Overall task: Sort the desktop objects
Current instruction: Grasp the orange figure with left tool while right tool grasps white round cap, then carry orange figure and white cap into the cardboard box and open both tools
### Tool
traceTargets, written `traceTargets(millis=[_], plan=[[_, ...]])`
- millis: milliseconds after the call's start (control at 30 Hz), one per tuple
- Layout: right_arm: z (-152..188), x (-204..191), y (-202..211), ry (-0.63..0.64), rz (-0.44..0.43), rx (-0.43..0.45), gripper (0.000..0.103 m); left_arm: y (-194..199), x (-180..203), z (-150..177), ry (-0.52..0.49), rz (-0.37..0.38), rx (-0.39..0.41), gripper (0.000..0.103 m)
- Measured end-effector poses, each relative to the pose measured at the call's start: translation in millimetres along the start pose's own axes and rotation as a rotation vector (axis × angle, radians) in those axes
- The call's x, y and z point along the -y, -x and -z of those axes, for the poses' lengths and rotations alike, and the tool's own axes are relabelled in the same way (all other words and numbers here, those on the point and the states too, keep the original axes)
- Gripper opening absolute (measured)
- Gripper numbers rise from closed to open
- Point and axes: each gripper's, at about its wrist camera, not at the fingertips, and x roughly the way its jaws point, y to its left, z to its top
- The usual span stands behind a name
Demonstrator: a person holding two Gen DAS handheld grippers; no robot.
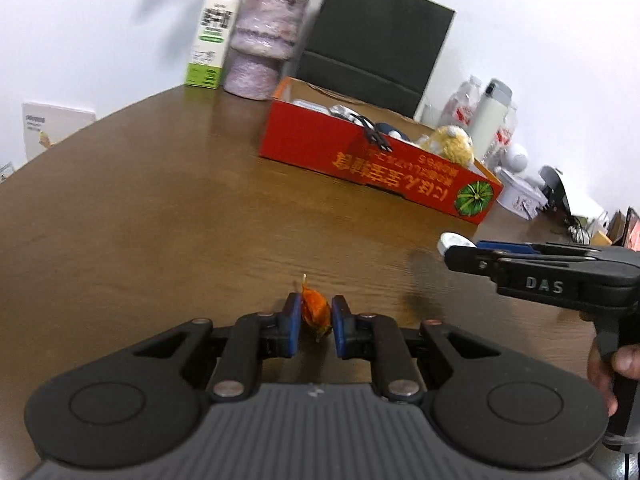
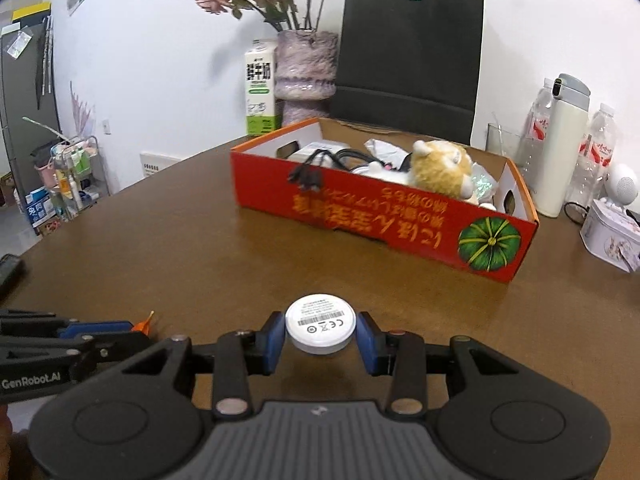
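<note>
My left tongs (image 1: 316, 322) grip orange candy (image 1: 315, 312), right tongs (image 2: 320, 334) hold white puck (image 2: 320, 323); red box (image 2: 372, 208) sits ahead-right, nearer right hand.

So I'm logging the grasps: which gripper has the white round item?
The right gripper holds the white round puck; the left gripper grips a small orange wrapped piece instead.

Your left tongs (image 1: 316, 322) and right tongs (image 2: 320, 338) are matte black with blue pads, silver rivets, ribbed grey bodies; white "DAS" and "GenRobot.AI" lettering marks their sides.
</note>
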Motion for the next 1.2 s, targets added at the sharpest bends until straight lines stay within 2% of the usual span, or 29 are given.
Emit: traceTargets(millis=[200,333,433,567,733,800,900,1000,1100,1200], plan=[[-5.5,-23.3,24.6,0.021,-0.024,0.029,0.038,36.5,-10.0,-4.9,-0.022,-0.002,0.072,0.017],[-6.8,-27.6,35.3,0.007,-0.051,0.049,0.038,41.8,-9.6,-10.2,-0.03,0.013,0.094,0.017],[-8.5,-22.7,44.2,-0.017,-0.053,0.07,0.038,38.2,-9.2,-13.6,-0.041,0.03,0.112,0.017],[-8.5,-4.7,65.3,-0.08,-0.027,0.14,0.038,29.3,-1.0,-25.4,-0.067,0.056,0.094,0.017],[-10.7,24.5,87.6,-0.114,0.019,0.203,0.038,23.0,10.4,-65.8,-0.108,0.124,0.154,0.017],[-20.5,38.8,89.1,-0.11,0.032,0.227,0.038,8.3,10.8,-90.8,-0.114,0.145,0.15,0.017],[-44.2,64.0,86.1,-0.116,0.036,0.292,0.038,-14.0,17.9,-134.1,-0.135,0.134,0.16,0.017],[-76.4,93.3,66.0,-0.131,0.043,0.329,0.038,-43.0,28.0,-175.8,-0.148,0.142,0.176,0.017],[-112.3,127.9,26.8,-0.178,0.024,0.296,0.038,-91.5,35.1,-212.2,-0.107,0.154,0.142,0.017],[-146.5,162.3,-24.2,-0.23,0.001,0.222,0.038,-151.1,40.2,-243.7,-0.096,0.125,0.057,0.017]])
